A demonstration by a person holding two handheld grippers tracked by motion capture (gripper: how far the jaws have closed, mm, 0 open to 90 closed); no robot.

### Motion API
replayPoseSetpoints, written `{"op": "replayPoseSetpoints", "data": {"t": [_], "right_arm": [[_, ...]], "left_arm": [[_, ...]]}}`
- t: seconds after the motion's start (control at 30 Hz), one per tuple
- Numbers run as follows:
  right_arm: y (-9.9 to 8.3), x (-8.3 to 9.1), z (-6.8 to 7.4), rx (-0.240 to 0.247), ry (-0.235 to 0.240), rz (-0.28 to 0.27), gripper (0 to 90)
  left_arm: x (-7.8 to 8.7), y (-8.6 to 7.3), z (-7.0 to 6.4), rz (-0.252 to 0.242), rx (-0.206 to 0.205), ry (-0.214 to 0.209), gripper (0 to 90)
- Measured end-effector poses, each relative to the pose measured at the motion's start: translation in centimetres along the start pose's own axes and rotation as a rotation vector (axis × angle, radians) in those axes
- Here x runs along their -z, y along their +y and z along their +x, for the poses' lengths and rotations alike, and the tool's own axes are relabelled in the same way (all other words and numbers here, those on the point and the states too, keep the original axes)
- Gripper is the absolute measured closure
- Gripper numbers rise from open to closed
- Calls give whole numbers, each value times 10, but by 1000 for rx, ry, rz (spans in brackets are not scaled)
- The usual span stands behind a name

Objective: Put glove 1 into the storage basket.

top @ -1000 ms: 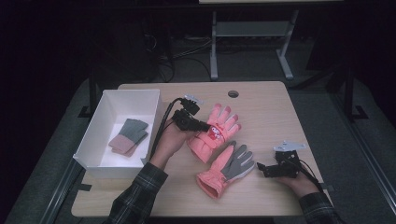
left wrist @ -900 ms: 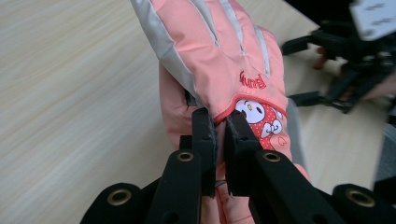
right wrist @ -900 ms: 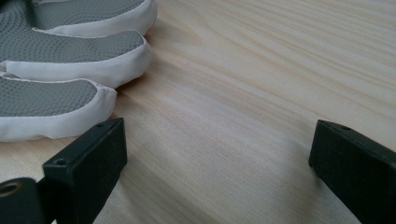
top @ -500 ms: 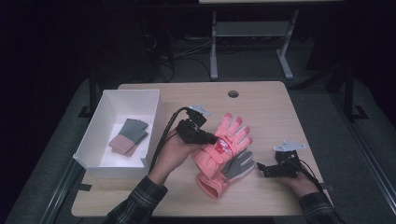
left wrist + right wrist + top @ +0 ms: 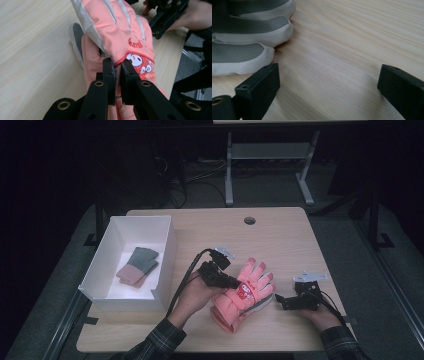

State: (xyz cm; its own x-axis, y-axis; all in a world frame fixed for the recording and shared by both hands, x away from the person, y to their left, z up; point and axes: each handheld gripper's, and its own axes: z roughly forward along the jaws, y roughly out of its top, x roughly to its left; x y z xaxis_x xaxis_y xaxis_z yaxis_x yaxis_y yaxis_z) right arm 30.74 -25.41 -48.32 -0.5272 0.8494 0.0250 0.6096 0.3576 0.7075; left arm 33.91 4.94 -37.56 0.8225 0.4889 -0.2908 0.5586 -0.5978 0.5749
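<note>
A pink glove [image 5: 249, 285] with a cartoon dog on its back lies on top of a second pink glove [image 5: 91, 57], whose grey palm shows at the edge. My left gripper [image 5: 118, 71] is shut on the top glove's [image 5: 120, 30] side edge near the cuff; in the high view the left gripper [image 5: 234, 282] sits at the gloves' left side. My right gripper [image 5: 278, 300] rests open on the table just right of the gloves. In the right gripper view the right gripper [image 5: 329, 81] has only bare wood between its jaws, and grey-and-white glove fingertips [image 5: 244, 27] lie at the upper left.
A white box [image 5: 165, 265] stands at the table's left, holding a small grey-and-pink folded pair [image 5: 137, 265]. The wooden table [image 5: 280, 240] has a round cable hole [image 5: 249, 220] at the back. A metal frame and cables stand on the dark floor behind.
My left gripper has carried the cartoon glove to the right and nearer the person, onto the second glove. The right gripper has stayed where it was.
</note>
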Motion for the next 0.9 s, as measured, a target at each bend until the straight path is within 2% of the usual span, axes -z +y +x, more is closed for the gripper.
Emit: {"op": "replayPoseSetpoints", "data": {"t": [0.17, 0.3, 0.37, 0.47, 0.5, 0.57, 0.6, 0.7, 0.77, 0.8, 0.9], "right_arm": [[0, 0, 0, -2, 2, 0, 33], [0, 0, 0, -2, 2, 1, 33], [0, 0, 0, -2, 2, 0, 32], [0, 0, 0, -2, 2, 1, 31], [0, 0, 0, 1, 5, 1, 31], [1, 0, -1, 4, 13, 13, 31], [2, 1, -1, 4, 13, 21, 31], [4, 2, -1, 1, 11, 45, 31], [5, 3, 0, -1, 8, 66, 31], [6, 5, 0, 1, 8, 64, 40], [11, 12, 0, -2, 12, 45, 95]], "left_arm": [[-14, -5, -2, 22, -1, 20, 832], [-17, -7, -2, 22, -17, 39, 792], [-14, -7, -1, 19, -30, 43, 721], [-9, -6, 0, -6, -39, 39, 547], [-7, -6, 1, -3, -57, 39, 495], [-4, -6, 2, -30, -58, 30, 440], [-2, -6, 3, -30, -77, 29, 402], [2, -7, 5, -54, -98, 17, 330], [4, -9, 8, -67, -111, 24, 282], [7, -9, 10, -69, -122, 34, 262], [13, -12, 15, -101, -112, 40, 242]]}}
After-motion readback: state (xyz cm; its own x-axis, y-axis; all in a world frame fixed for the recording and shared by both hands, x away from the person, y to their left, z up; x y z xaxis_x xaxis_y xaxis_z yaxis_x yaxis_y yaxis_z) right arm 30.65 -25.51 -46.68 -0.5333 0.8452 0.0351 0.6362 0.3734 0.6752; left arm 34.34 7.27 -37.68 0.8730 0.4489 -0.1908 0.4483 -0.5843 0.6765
